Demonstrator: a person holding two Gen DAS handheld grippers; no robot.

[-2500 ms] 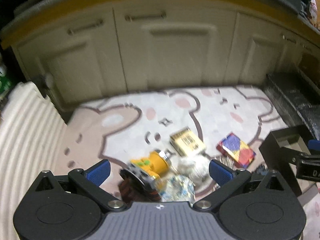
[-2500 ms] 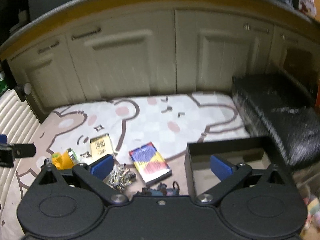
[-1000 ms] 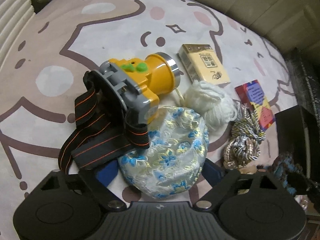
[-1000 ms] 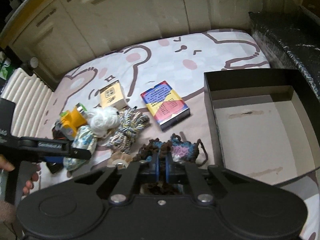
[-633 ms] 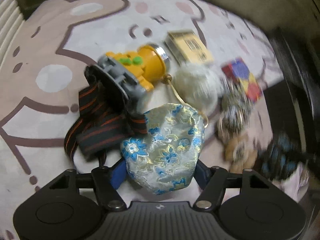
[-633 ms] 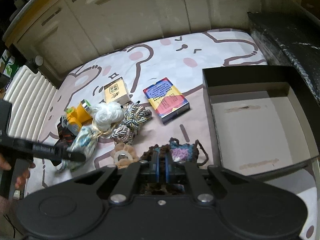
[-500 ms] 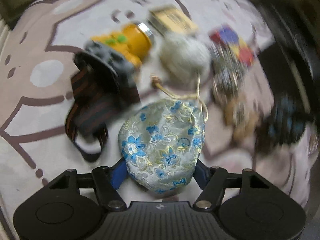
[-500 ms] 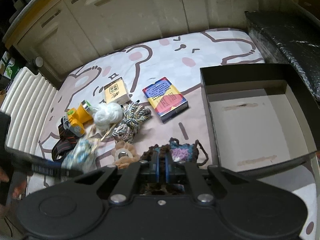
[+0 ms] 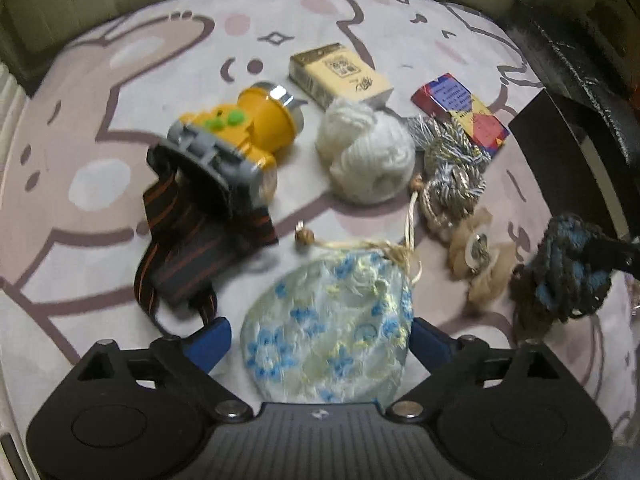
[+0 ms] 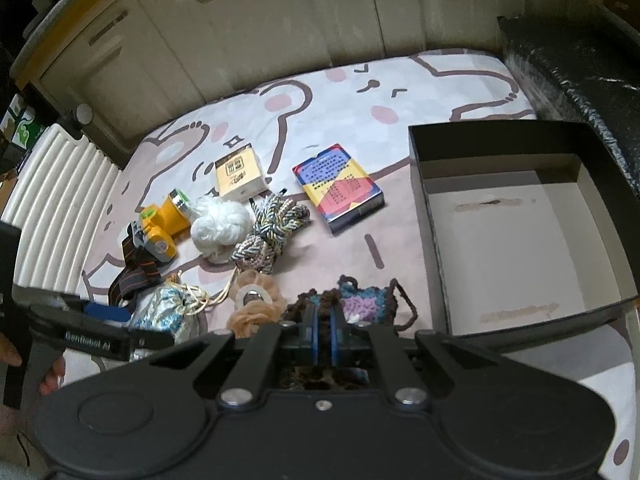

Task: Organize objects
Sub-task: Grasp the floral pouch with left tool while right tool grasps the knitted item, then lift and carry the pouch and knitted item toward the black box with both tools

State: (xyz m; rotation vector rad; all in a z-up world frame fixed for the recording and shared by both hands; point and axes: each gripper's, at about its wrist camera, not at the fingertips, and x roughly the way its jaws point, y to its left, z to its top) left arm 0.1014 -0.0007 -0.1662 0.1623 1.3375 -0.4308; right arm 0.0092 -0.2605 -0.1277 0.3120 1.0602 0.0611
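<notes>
One legible marking: white lettering "GenRobot AI" on the left gripper's [image 10: 108, 312] black arm. Print on the tan box [image 10: 239, 173] and card box [image 10: 338, 186] is unreadable.

Black tool [image 9: 320, 340] bodies, blue pads [image 9: 210, 340], silver screws, white lettering

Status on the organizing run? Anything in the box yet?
Nothing done: the black box is empty. In hand: right claw shut on the crochet pouch; left claw opening around the floral drawstring pouch. Left: headlamp, yarn, cord, both boxes.
</notes>
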